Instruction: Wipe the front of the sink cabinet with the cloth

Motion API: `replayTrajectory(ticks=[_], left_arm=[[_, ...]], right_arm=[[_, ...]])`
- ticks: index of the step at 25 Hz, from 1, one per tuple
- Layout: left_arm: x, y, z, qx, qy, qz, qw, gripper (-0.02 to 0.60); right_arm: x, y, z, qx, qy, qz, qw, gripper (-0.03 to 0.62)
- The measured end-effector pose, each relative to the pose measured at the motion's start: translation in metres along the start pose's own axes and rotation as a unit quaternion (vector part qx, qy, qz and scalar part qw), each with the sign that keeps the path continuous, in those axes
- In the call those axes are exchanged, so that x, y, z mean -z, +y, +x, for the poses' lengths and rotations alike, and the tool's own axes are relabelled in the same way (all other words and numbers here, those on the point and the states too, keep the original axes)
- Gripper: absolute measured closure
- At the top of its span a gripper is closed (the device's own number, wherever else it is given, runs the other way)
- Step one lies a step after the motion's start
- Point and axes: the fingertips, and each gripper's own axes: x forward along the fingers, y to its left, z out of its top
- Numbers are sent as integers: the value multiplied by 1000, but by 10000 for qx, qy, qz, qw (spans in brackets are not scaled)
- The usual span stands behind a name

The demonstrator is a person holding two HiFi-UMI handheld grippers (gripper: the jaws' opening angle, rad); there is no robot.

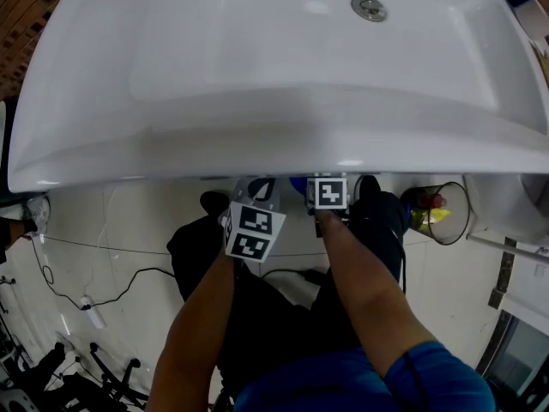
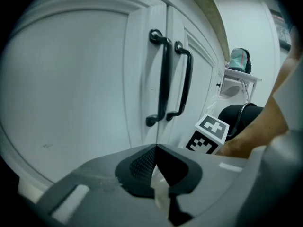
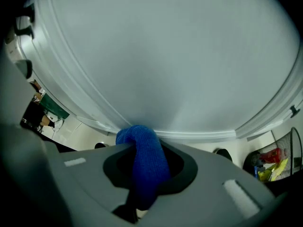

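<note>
As seen from head view, little to read of the job: cabinet front hidden beneath sink. Just under sink's front rim, L claw & R claw side by side, w/ a scrap of blue cloth between them. Wire bin on floor below sink's right end, apart from both.

Left gripper view: facing white cabinet doors under sink, w/ pair of black handles below sink's middle. L claw closed tip to tip, gripping nothing, held off the doors. R claw's marker cube nearby, further toward sink's right end.

Right gripper view: R claw clamped on cloth, wad bulging out past the tips toward door panel, prob. the one under sink's right half. Very close to panel's lower moulding; contact or small gap, can't tell.

Judging by this, wiping stroke in hand, low down on that door.

To do it well:
- Press the wad to the panel, never the claw tips, to avoid scratching paint.
- Work in overlapping passes.
- Follow moulding grooves, likely dirt traps.
- Go round the handles.
- Keep grip firm vs. cloth slipping out.
- Keep L claw clear of the stroke, or use it to steady the door against swinging.
</note>
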Motion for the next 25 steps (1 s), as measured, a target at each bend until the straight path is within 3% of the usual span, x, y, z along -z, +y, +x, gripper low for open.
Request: replayTrajectory(ticks=[1,2,4,18,20,22,23,25], left_arm=[[0,-7,5,85,60,24,9999,575],[0,-15,9,166,121,76,9998,575],[0,-28,18,280,214,189,9992,575],[-6,-87,68,617,536,427,9957,575],[-9,-97,76,684,549,395,9954,575],[-12,-106,86,752,559,341,9950,575],[-12,-111,91,785,578,332,9947,575],[-14,-120,99,855,630,391,9936,575]], right_arm=[[5,-25,-8,454,158,-58,9988,536],[6,-37,-12,601,192,-36,9980,536],[-4,-41,-16,367,-49,70,9993,536],[4,-150,-43,600,-314,698,9953,536],[25,-189,-62,1331,118,695,9886,536],[65,-232,-101,2428,1112,816,9602,536],[78,-243,-114,2699,1438,896,9479,536],[84,-249,-121,2732,1546,981,9444,536]])
